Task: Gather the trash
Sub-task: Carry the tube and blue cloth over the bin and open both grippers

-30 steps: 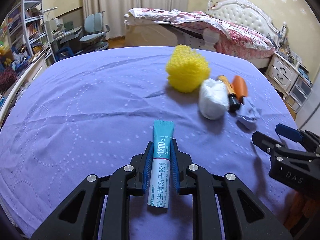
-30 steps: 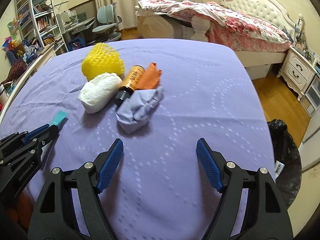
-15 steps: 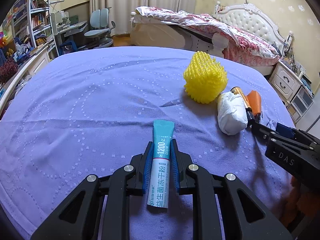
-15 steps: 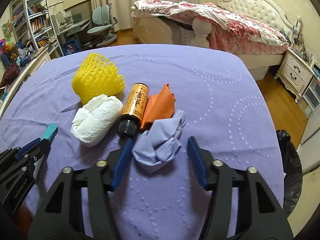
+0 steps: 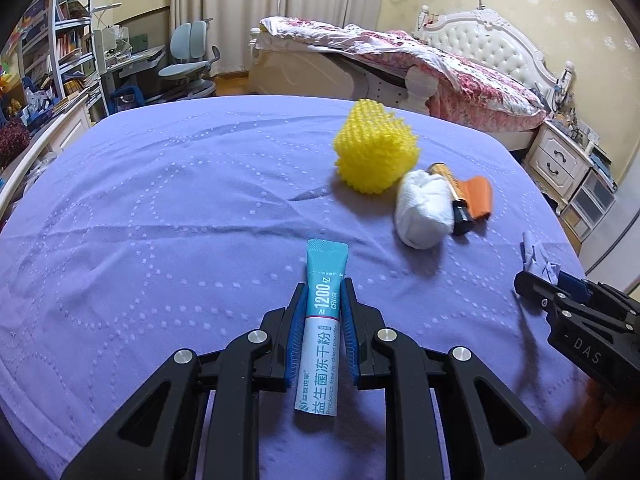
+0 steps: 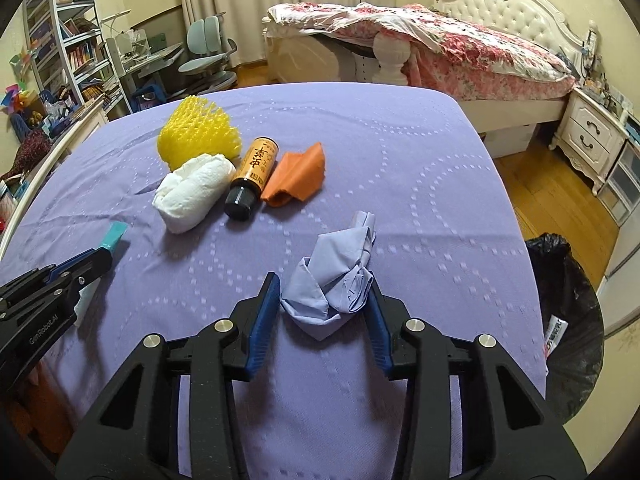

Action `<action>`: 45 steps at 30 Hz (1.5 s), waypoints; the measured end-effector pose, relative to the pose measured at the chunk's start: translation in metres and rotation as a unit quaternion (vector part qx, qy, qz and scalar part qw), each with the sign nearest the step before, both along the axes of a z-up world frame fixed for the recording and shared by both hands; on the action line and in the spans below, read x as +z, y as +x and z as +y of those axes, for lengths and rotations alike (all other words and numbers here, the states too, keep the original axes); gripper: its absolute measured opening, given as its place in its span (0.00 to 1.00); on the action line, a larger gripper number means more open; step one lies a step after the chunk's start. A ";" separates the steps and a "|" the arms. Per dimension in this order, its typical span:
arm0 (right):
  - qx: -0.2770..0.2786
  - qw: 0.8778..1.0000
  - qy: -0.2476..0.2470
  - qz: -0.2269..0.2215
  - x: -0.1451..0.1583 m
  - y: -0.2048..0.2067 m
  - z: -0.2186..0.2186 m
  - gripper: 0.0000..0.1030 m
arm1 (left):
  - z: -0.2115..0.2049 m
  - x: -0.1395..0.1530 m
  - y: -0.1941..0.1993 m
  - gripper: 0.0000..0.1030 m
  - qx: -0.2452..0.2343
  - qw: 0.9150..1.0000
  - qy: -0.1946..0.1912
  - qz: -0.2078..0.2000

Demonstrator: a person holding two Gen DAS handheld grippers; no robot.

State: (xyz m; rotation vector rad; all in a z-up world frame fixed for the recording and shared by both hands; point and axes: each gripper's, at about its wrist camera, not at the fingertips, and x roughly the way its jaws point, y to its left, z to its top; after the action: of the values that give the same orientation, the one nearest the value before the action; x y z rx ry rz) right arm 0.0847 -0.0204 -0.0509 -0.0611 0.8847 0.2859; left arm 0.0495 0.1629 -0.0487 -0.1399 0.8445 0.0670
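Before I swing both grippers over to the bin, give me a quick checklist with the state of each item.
1. Left gripper shut on the teal sachet: ok.
2. Right gripper clamped on the crumpled lilac cloth: not ok, pads flank it but contact looks partial.
3. Black trash bag open and within reach: cannot tell.
4. Path to the bag free of the bottle and orange scrap: ok.
5. Grippers apart from each other: ok.

sachet [image 5: 321, 322]: teal-white, clamped, left of tissue wad [image 6: 193, 192]
lilac wrapper [image 6: 336, 280]: crumpled, pinched, right of the wad
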 end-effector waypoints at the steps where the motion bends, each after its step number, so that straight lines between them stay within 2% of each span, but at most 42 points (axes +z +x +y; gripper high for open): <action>1: -0.001 1.000 0.002 -0.001 0.001 -0.004 -0.003 0.39 | -0.004 0.001 -0.002 0.19 -0.003 1.000 0.000 -0.001; 16: -0.033 0.999 0.014 -0.030 0.015 -0.046 -0.066 0.39 | -0.062 0.017 -0.016 0.19 -0.056 0.998 -0.001 -0.027; 23: -0.065 0.997 0.010 -0.047 0.021 -0.056 -0.106 0.39 | -0.107 0.025 -0.016 0.19 -0.095 0.994 0.004 -0.044; 35: -0.134 0.990 -0.001 -0.053 0.018 -0.051 -0.186 0.39 | -0.208 0.032 0.002 0.19 -0.192 0.980 0.014 -0.057; 45: -0.172 0.984 -0.001 -0.040 0.009 -0.037 -0.236 0.39 | -0.271 0.023 0.018 0.19 -0.243 0.968 0.021 -0.057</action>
State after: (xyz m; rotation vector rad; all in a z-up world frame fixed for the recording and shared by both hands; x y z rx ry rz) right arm 0.0473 -0.2566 -0.0420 0.0773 0.8009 -0.0400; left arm 0.0674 -0.1080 -0.0255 0.1064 0.7431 -0.3809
